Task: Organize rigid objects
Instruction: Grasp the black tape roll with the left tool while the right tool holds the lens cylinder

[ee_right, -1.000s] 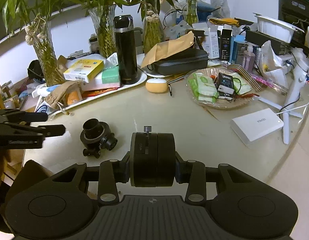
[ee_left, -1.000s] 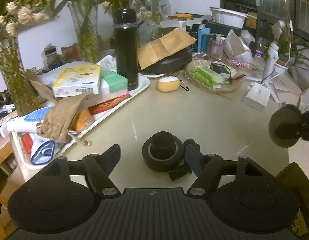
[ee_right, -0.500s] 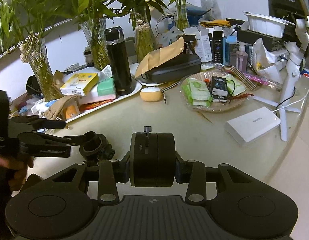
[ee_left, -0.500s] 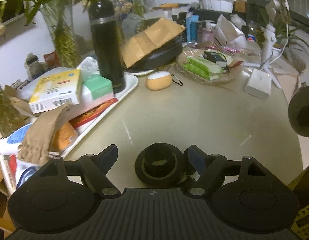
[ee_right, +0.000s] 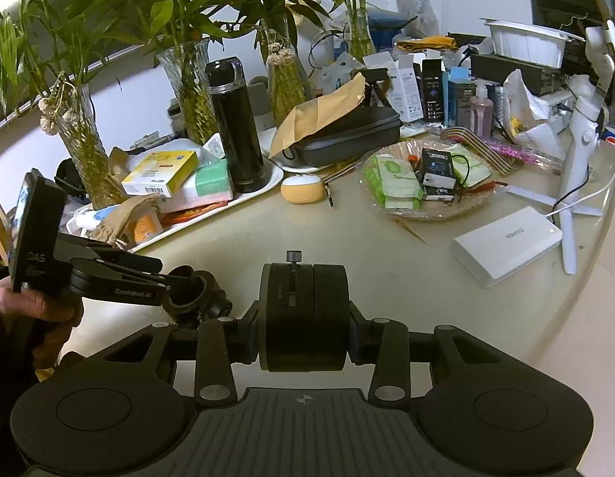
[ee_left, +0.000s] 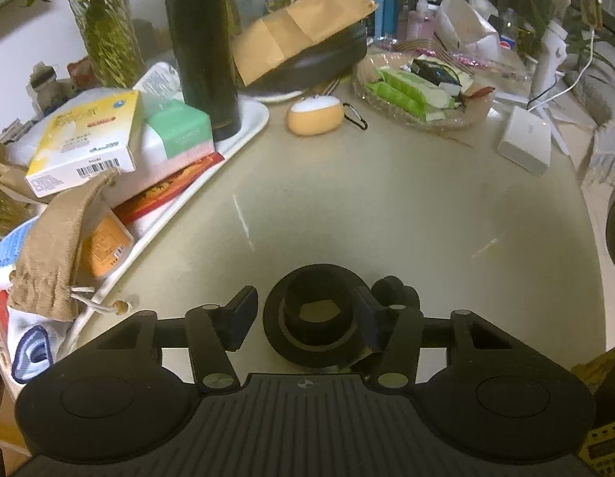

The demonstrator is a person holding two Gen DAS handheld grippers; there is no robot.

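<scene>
A black round mount with a side knob (ee_left: pixel 315 342) stands on the beige table between the fingers of my left gripper (ee_left: pixel 305 316). The jaws are closing: the right pad (ee_left: pixel 367 318) touches the mount and a thin gap shows at the left pad (ee_left: pixel 243 314). In the right wrist view the same mount (ee_right: pixel 200 290) sits under the left gripper (ee_right: pixel 164 280), which a hand holds. My right gripper (ee_right: pixel 303 342) is shut on a thick black disc (ee_right: pixel 303 310) with a small knob on top, held above the table.
A white tray (ee_left: pixel 255 127) at the left holds boxes, a cloth pouch and a tall black flask (ee_left: pixel 204 39). An orange pouch (ee_left: pixel 315 119), a glass dish of packets (ee_left: pixel 422 95) and a white box (ee_left: pixel 526 139) lie beyond. The table edge curves at the right.
The left gripper has come forward and down over the black mount, and its jaws have narrowed around it. The right gripper keeps the black disc and has barely moved.
</scene>
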